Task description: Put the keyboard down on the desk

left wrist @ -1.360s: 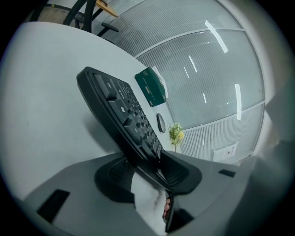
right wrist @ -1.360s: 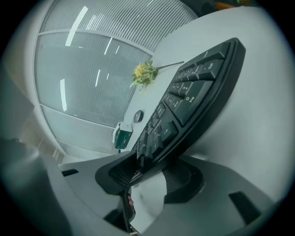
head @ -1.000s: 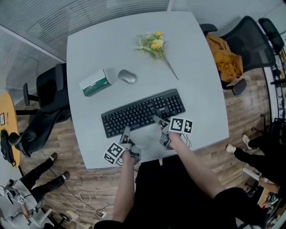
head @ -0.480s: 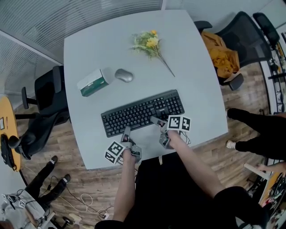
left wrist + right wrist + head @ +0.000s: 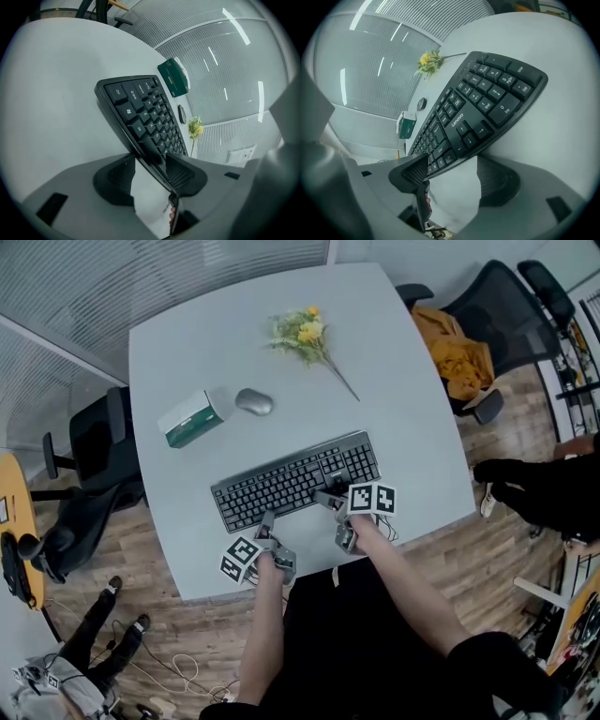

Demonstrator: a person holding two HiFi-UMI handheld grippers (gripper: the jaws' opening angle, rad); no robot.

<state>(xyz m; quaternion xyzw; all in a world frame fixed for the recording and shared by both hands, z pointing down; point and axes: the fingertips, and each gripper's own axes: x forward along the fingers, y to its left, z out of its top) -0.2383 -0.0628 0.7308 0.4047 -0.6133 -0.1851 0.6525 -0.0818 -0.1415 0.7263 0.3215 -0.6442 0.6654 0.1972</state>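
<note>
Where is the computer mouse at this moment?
In the head view, the mouse lies on the table's left half, just right of the green box, beyond the keyboard.

Desk (image 5: 412,427): light grey top, squarish w/ rounded corners, seen from above. 4 items lie on it. Black keyboard (image 5: 291,479) at 6 o'clock, close to near edge, long axis slanted w/ right end further away, keys up. Grey mouse (image 5: 253,402) at approx 10 o'clock, well apart from keyboard. Green/white box (image 5: 190,418) at 9 o'clock, just beside mouse, not touching, near left edge. Flowers (image 5: 305,332), yellow w/ green leaves, at 12 o'clock, lying flat, stem pointing to 4 o'clock. Right half of top bare.
</note>
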